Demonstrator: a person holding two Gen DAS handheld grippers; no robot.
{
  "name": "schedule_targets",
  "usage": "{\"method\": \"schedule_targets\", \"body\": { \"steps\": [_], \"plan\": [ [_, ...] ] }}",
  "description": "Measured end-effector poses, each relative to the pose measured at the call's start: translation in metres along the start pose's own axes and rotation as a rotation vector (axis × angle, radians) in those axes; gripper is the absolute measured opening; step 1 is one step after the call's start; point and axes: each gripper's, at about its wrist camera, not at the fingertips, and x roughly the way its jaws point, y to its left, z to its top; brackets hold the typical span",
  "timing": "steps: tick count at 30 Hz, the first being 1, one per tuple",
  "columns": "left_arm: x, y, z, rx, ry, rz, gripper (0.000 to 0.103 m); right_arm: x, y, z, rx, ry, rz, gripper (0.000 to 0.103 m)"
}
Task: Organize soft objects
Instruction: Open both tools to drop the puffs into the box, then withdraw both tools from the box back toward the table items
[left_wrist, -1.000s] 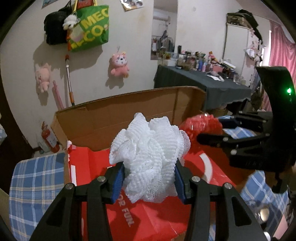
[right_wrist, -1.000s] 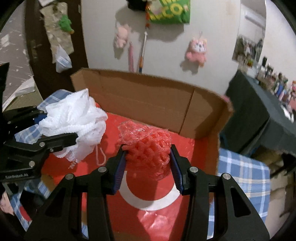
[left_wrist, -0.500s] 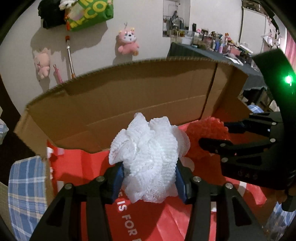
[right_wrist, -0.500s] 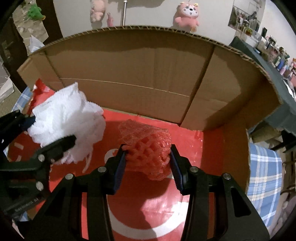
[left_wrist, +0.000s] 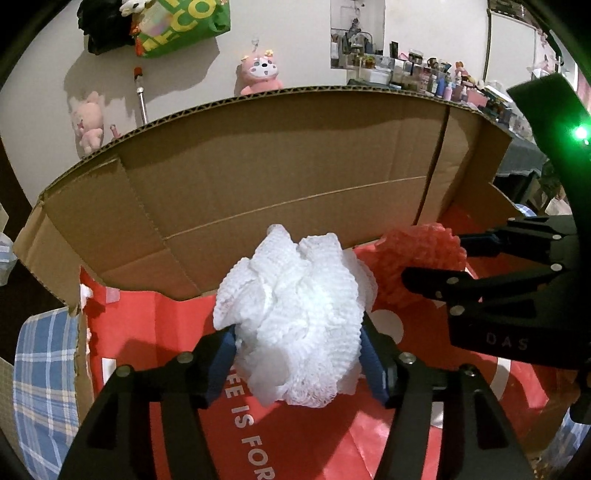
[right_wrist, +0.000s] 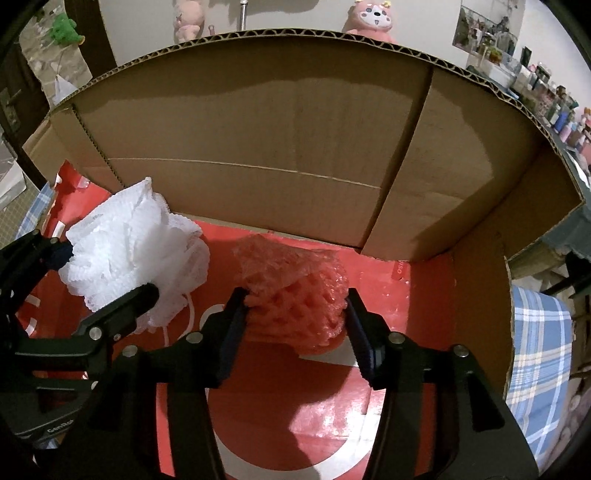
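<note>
A white mesh bath pouf (left_wrist: 291, 317) sits between the blue pads of my left gripper (left_wrist: 297, 356), low over the red floor of a cardboard box (left_wrist: 280, 166). The jaws are opening, and the pads still touch the pouf's sides. My right gripper (right_wrist: 295, 325) has a red mesh pouf (right_wrist: 295, 295) between its pads, down on the box floor; its jaws are opening too, pads against the pouf. Each view shows the other tool: the right gripper (left_wrist: 436, 258) beside the red pouf (left_wrist: 417, 254), the left gripper (right_wrist: 107, 277) with the white pouf (right_wrist: 136, 254).
The box's tall brown back wall (right_wrist: 258, 129) and right flap (right_wrist: 472, 177) stand close ahead. A red printed bag (left_wrist: 303, 443) lines the floor. Blue checked cloth (right_wrist: 539, 354) lies around the box. Plush toys (left_wrist: 258, 74) and a green bag (left_wrist: 181, 26) hang on the wall behind.
Both grippers sank forward into the box with their poufs, and the back wall now fills the views. The jaws of both stand a little wider than before.
</note>
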Motion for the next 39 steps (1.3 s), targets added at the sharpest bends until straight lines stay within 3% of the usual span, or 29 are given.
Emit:
{"method": "schedule_targets", "body": {
  "steps": [3,6,12,19,31,34,39],
  "plan": [
    [0.002,0.004,0.002,-0.015,0.004,0.001,0.068,0.002,0.001,-0.001,0.006,0.0,0.0,0.055],
    [0.0,0.006,0.002,-0.018,-0.004,0.022,0.078,0.003,0.002,0.0,0.008,0.002,-0.008,0.069],
    [-0.004,0.01,0.004,-0.049,-0.007,0.038,0.09,0.0,0.001,0.002,0.019,-0.004,-0.018,0.07],
    [-0.025,0.008,0.003,-0.048,-0.051,0.058,0.097,-0.021,-0.003,0.003,0.026,-0.036,-0.025,0.07],
    [-0.122,0.003,-0.009,-0.097,-0.191,0.058,0.103,-0.117,0.01,-0.019,0.009,-0.19,-0.032,0.077],
    [-0.157,-0.003,-0.016,-0.105,-0.25,0.052,0.103,-0.15,0.016,-0.035,0.008,-0.24,-0.027,0.083],
    [-0.219,-0.017,-0.036,-0.108,-0.354,0.043,0.103,-0.208,0.023,-0.066,0.011,-0.341,-0.011,0.083]
  ]
}}
